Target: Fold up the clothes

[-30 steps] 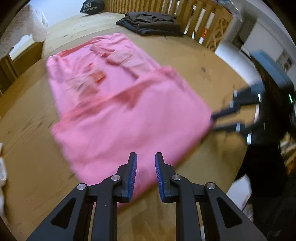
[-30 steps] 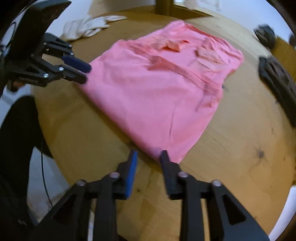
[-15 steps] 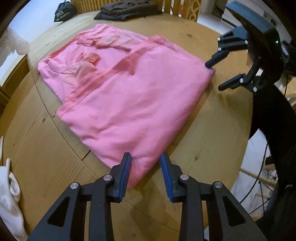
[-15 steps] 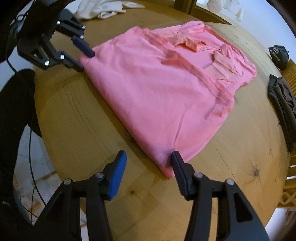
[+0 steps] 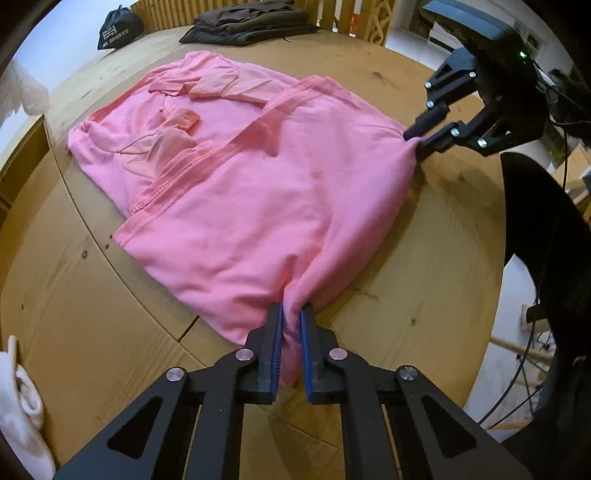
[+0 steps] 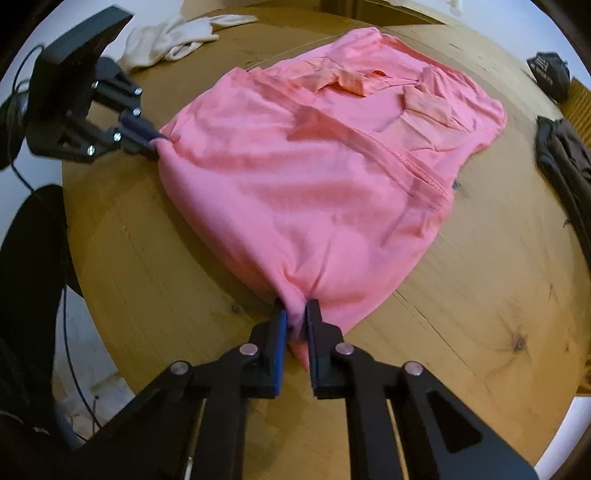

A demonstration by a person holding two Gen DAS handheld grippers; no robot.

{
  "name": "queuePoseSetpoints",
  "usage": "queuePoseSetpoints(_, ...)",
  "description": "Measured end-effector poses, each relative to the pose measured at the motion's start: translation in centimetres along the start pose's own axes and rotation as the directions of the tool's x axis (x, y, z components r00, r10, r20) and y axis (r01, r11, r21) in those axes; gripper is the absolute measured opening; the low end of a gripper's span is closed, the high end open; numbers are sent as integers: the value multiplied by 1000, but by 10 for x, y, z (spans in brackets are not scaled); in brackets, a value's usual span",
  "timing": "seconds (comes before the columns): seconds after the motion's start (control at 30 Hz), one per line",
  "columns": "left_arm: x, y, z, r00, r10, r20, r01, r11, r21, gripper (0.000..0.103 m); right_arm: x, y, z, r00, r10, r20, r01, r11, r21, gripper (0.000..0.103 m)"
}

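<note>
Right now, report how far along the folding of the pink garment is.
Done: the pink garment lies on the wooden table, already doubled over, one hem across its middle. In hand: the left gripper and right gripper are closing on its two near corners, cloth bunched between the pads. Left: lifting those corners over for the next fold. A dark folded pile sits at the far edge.

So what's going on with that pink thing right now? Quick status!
Left gripper and right gripper closing, each on a near corner of the pink cotton garment. Garment half-folded on the round wooden table. Nothing in the way.
</note>
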State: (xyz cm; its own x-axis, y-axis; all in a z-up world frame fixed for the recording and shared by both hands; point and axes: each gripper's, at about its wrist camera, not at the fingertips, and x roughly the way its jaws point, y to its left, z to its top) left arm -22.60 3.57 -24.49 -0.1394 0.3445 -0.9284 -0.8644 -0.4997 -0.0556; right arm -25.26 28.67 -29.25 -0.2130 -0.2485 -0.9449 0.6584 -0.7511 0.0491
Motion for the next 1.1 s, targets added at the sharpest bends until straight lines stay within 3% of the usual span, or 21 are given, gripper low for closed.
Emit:
queuePoseSetpoints(0.13,-6,-13,-5,1000,1,9,-1,1000,-9,6,-12,14,-9,1000,-2,-12,1,1000,-27,8)
queuePoseSetpoints(0.43,-40,-95,-43,993,-118,15,118,993,-15,6,-55,68,-75,993,72,-89,-75,997,-30,8)
queuePoseSetpoints(0.6,-62,-133,-56,985,-169,37,171,983,-59,6,-88,72,-86,996,79,-32,-78,997,22,8)
queuePoseSetpoints(0.73,-91,-95,-37,983,-146,109,157,982,-107,5,-108,36,-48,997,42,66,-47,997,69,8)
queuePoseSetpoints(0.9,-102,-29,17,982,-16,188,32,996,-83,5,-120,-1,20,985,-43,168,34,998,56,7)
queuePoseSetpoints(1.1,-82,70,74,974,15,225,15,991,-134,5,-92,-76,98,983,-52,176,28,990,137,7)
